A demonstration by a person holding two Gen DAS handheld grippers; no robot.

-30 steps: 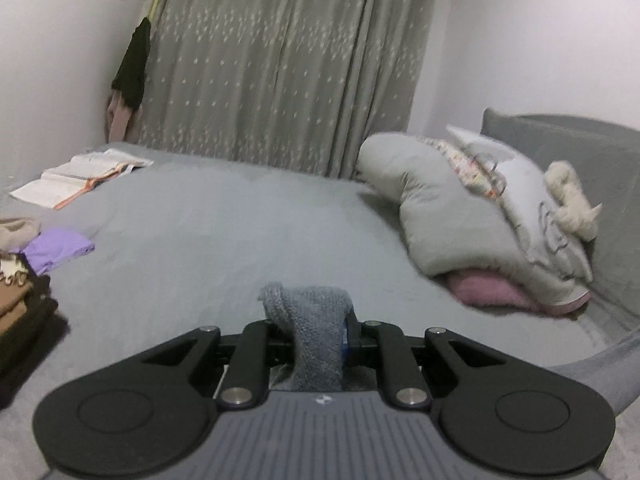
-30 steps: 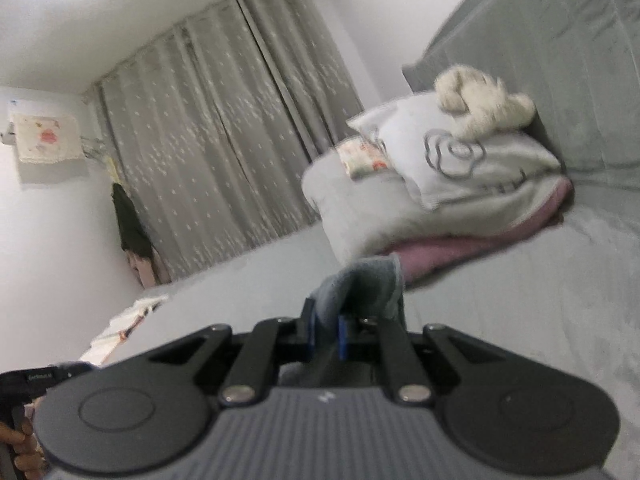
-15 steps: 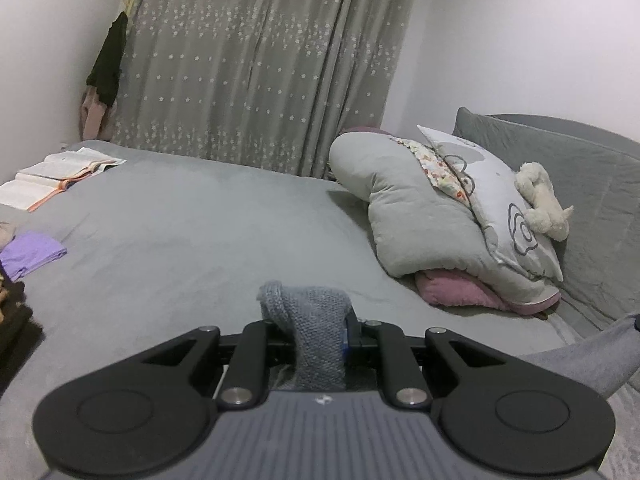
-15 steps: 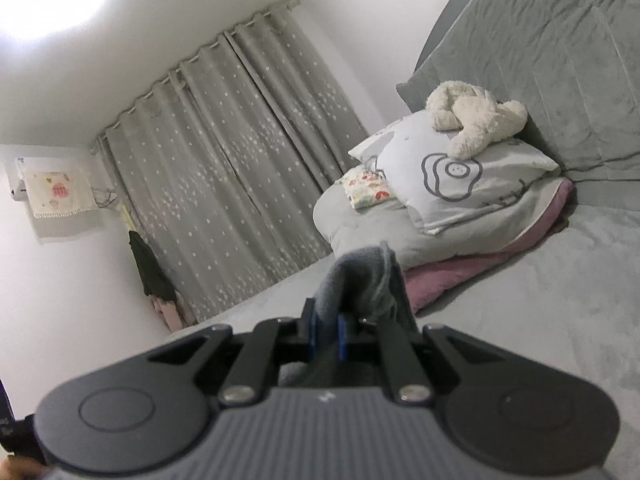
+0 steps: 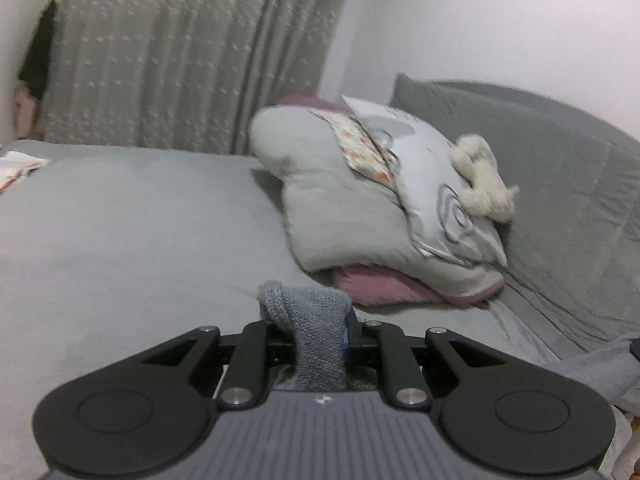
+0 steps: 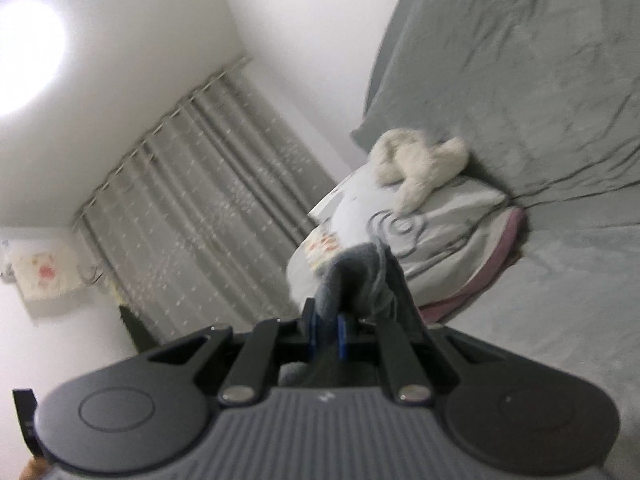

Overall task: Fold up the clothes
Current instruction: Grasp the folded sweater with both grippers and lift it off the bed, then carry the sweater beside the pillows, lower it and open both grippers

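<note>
Grey knit garment (image 5: 316, 340) is pinched in both grippers: left gripper (image 5: 320, 326) is clamped on a bunched edge, right gripper (image 6: 328, 334) is clamped on another fold of it (image 6: 352, 276). The garment is up off the bed (image 5: 120, 220), most of it hanging below, out of sight.

Advice for this lift, as a judgement:
- Keep both grips firm; knit stretches and slips.
- Level the two grippers. The right view is strongly tilted, so that side likely sits askew.
- Pull the held edge taut before lowering onto bare bedspread, well short of the pillows (image 5: 360, 220).

View differences:
- Left wrist shows open bed and a strip of grey cloth at far right (image 5: 600, 364).
- Right wrist shows the ceiling light (image 6: 24, 56) and the soft toy (image 6: 416, 168) atop the pillows.
</note>
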